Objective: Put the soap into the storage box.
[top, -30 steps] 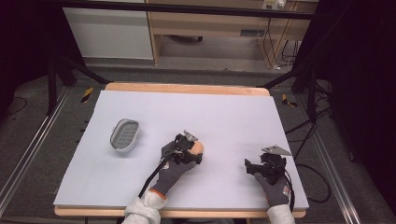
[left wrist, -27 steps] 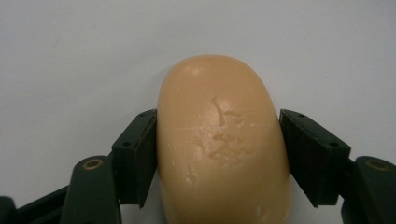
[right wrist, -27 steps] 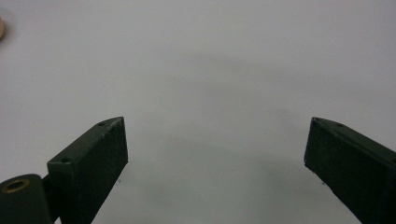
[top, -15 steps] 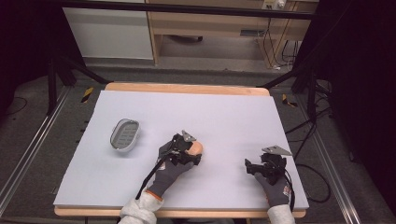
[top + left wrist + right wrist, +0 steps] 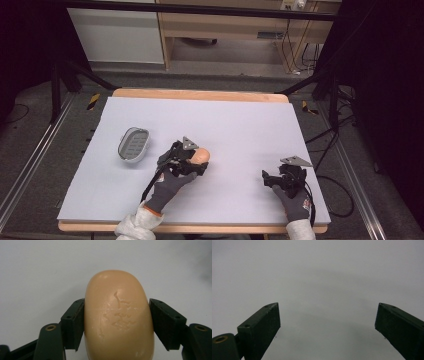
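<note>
A peach-coloured bar of soap (image 5: 202, 156) sits between the jaws of my left gripper (image 5: 199, 163), low over the middle of the white table (image 5: 225, 120). In the left gripper view both black pads press the sides of the soap (image 5: 118, 315), so the left gripper (image 5: 117, 323) is shut on it. My right gripper (image 5: 267, 180) rests near the table's front right, well apart from the soap. Its jaws stand wide open over bare white surface, with nothing between them, in the right gripper view (image 5: 327, 322).
A grey oval soap dish (image 5: 134, 144) with a ribbed inside lies on the table's left, a short way left of the left gripper. Beyond the table's far edge are a wooden shelf unit (image 5: 225, 30) and black stand legs (image 5: 75, 75).
The left gripper, with the soap in it, has edged slightly to the left. The right gripper has stayed where it was.
</note>
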Tool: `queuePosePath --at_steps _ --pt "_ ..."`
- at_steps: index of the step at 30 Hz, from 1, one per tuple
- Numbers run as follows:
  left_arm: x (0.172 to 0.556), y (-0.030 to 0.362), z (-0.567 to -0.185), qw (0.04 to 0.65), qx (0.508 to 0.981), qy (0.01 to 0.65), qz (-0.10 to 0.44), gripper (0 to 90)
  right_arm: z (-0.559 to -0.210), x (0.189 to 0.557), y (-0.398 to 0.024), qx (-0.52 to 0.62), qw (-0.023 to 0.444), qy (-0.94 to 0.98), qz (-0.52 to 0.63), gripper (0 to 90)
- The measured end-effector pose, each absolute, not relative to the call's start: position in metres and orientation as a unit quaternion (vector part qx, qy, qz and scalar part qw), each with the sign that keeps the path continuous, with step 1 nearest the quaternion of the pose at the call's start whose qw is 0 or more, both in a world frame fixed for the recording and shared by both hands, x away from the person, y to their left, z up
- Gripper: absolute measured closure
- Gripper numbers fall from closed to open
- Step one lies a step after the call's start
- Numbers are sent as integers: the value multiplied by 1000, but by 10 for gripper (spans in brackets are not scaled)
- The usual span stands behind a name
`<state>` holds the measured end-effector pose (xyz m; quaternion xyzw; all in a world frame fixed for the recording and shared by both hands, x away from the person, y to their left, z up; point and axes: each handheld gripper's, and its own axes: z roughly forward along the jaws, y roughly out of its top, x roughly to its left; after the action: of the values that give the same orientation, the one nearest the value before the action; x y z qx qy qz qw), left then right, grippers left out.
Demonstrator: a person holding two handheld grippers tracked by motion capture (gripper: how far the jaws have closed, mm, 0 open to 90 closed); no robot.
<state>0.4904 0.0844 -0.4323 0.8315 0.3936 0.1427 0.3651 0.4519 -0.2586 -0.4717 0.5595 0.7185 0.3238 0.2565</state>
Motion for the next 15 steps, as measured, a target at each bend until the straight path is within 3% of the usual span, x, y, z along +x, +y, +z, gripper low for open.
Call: queuePosePath --at_steps 15 --pt "481 111 -412 387 821 392 152 319 -471 451 -258 561 257 716 326 64"
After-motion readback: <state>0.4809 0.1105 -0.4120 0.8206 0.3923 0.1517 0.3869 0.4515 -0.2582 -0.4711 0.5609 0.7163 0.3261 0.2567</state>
